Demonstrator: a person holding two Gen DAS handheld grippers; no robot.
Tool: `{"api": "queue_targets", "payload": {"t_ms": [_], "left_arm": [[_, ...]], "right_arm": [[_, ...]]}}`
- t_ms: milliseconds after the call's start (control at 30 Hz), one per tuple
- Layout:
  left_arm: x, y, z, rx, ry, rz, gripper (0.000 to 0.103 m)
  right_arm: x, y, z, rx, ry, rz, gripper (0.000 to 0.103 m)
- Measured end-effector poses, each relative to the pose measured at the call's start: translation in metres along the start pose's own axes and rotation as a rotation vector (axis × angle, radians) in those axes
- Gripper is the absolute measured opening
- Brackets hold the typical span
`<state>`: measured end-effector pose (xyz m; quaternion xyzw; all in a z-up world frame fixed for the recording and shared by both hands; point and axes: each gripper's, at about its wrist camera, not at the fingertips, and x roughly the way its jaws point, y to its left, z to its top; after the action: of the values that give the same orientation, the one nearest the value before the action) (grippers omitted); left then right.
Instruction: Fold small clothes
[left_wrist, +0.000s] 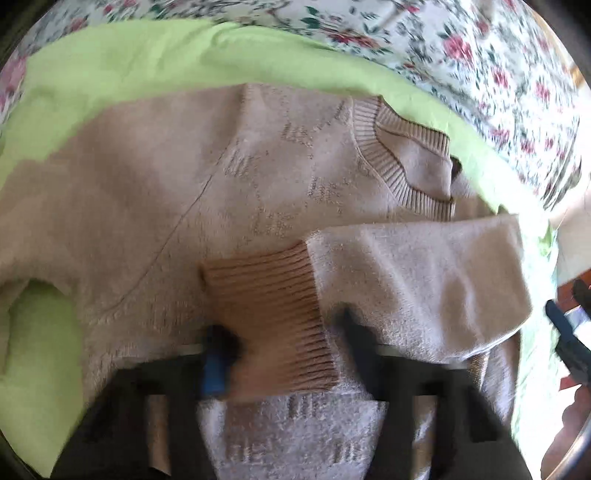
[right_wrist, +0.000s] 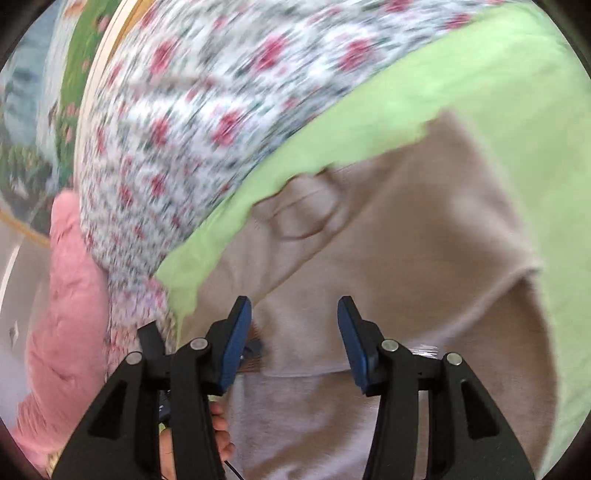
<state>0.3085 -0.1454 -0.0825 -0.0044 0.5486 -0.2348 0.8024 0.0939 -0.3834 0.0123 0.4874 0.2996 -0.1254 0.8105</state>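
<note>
While the beige sweater (left_wrist: 155, 192) lies spread flat on a lime-green sheet (left_wrist: 110, 66), one sleeve (left_wrist: 417, 273) is folded across its chest, with the ribbed cuff (left_wrist: 269, 317) pointing toward the hem. The left gripper (left_wrist: 284, 332) hangs low over that cuff with its fingers spread on either side of it; they are blurred, and whether they touch the knit cannot be told. The ribbed collar (left_wrist: 402, 155) sits toward the far right edge of the sheet, near where the green gives way to a floral bedcover (left_wrist: 480, 74).

From the right wrist camera, the right gripper (right_wrist: 294, 332) stands released, its blue pads (right_wrist: 236, 343) well apart above the sweater's fabric and gripping nothing. A pink quilted item (right_wrist: 62, 314) lies beyond the left edge of the floral cover.
</note>
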Motion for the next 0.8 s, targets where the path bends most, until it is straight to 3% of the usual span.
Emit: {"api": "queue_targets", "payload": {"t_ms": [33, 167, 233, 300, 467, 667, 700, 733, 767, 800], "left_arm": [[-0.001, 0.002, 0.002, -0.013, 0.015, -0.041, 0.005], [-0.036, 0.025, 0.005, -0.068, -0.084, -0.021, 0.005], [-0.029, 0.049, 0.006, -0.094, -0.064, 0.045, 0.005], [-0.025, 0.062, 0.003, -0.141, -0.047, -0.005, 0.005], [-0.039, 0.049, 0.001, -0.105, -0.078, 0.035, 0.005], [-0.046, 0.057, -0.003, -0.109, -0.071, 0.045, 0.005], [-0.045, 0.056, -0.004, -0.105, -0.066, 0.044, 0.005], [-0.045, 0.053, -0.004, -0.094, -0.061, 0.043, 0.005], [-0.045, 0.050, -0.004, -0.084, -0.059, 0.042, 0.005], [-0.046, 0.044, -0.004, -0.073, -0.058, 0.028, 0.005]], "right_arm": [[-0.010, -0.009, 0.003, 0.020, -0.024, -0.015, 0.050], [-0.037, -0.027, 0.021, 0.035, -0.083, -0.080, 0.050], [-0.052, -0.040, 0.032, 0.028, -0.109, -0.135, 0.050], [-0.052, -0.047, 0.041, 0.018, -0.109, -0.176, 0.050], [-0.026, -0.054, 0.059, -0.052, -0.051, -0.257, 0.050], [0.033, -0.065, 0.068, -0.087, 0.092, -0.321, 0.050], [0.038, -0.066, 0.066, -0.091, 0.098, -0.297, 0.048], [0.037, -0.067, 0.065, -0.084, 0.105, -0.277, 0.039], [0.033, -0.069, 0.066, -0.060, 0.116, -0.264, 0.008], [0.021, -0.069, 0.068, -0.034, 0.091, -0.260, 0.008]]}}
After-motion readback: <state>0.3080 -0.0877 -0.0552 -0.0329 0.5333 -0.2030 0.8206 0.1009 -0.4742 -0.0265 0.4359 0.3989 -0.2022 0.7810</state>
